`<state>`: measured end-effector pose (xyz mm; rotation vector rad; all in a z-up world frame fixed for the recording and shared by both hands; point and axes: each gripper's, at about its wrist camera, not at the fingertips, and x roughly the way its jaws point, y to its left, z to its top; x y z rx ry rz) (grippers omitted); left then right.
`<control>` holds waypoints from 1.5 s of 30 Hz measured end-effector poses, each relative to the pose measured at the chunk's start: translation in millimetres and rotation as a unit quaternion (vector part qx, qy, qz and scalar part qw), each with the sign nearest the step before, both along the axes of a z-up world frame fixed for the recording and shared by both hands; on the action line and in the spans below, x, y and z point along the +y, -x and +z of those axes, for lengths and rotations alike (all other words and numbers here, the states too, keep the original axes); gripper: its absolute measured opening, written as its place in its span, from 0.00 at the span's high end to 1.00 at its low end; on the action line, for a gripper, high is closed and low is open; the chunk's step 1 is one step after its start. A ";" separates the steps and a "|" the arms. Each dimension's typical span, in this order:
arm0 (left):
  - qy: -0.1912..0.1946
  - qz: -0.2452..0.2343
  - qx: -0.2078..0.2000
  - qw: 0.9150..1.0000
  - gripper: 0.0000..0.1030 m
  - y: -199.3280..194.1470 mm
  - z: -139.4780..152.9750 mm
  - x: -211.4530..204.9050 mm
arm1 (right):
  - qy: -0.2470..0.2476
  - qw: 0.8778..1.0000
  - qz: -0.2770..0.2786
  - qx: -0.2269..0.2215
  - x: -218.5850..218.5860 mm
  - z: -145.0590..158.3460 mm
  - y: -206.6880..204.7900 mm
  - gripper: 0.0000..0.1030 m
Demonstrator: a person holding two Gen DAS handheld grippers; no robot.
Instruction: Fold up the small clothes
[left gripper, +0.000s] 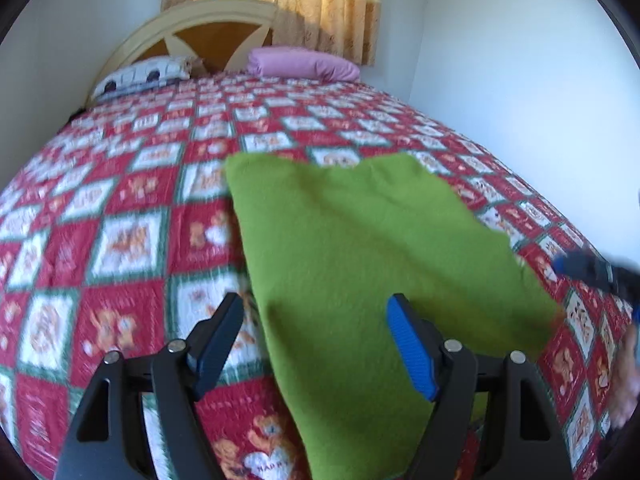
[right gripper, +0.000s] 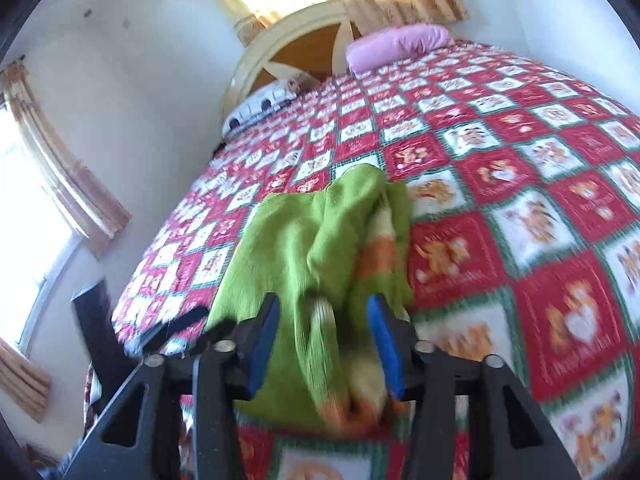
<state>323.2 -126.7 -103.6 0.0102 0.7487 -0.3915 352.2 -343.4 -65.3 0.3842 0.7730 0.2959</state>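
A small green garment [left gripper: 360, 248] lies on the red and white patchwork bedspread [left gripper: 120, 240]. In the left wrist view my left gripper [left gripper: 316, 320] is open just above its near left edge, one finger over the bedspread and one over the cloth. In the right wrist view the garment [right gripper: 304, 248] is bunched, with an orange and white striped part [right gripper: 376, 256] showing. My right gripper [right gripper: 324, 324] is open with folds of the cloth lying between its blue pads [right gripper: 384, 344]. The right gripper also shows at the right edge of the left wrist view [left gripper: 592, 268].
A pink pillow [left gripper: 304, 64] and a patterned pillow [left gripper: 144, 76] lie by the arched headboard [left gripper: 208, 28]. White walls border the bed, with curtains [right gripper: 68, 184] at the windows. A dark object [right gripper: 100, 340] stands beside the bed's left edge.
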 end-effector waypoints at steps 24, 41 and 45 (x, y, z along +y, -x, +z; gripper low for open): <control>0.043 -0.035 0.044 0.998 0.01 7.1 -30.4 6.4 | 0.100 0.992 -0.077 -0.002 6.8 -6.2 -45.7 0.85; 0.135 0.017 0.060 0.989 0.00 -1.2 -33.9 42.5 | 0.119 0.993 0.011 0.005 18.1 -49.6 -28.2 1.00; 0.091 0.020 0.069 0.993 0.00 -4.1 -34.9 27.2 | 0.146 0.989 0.019 0.006 29.8 -39.5 -32.2 0.97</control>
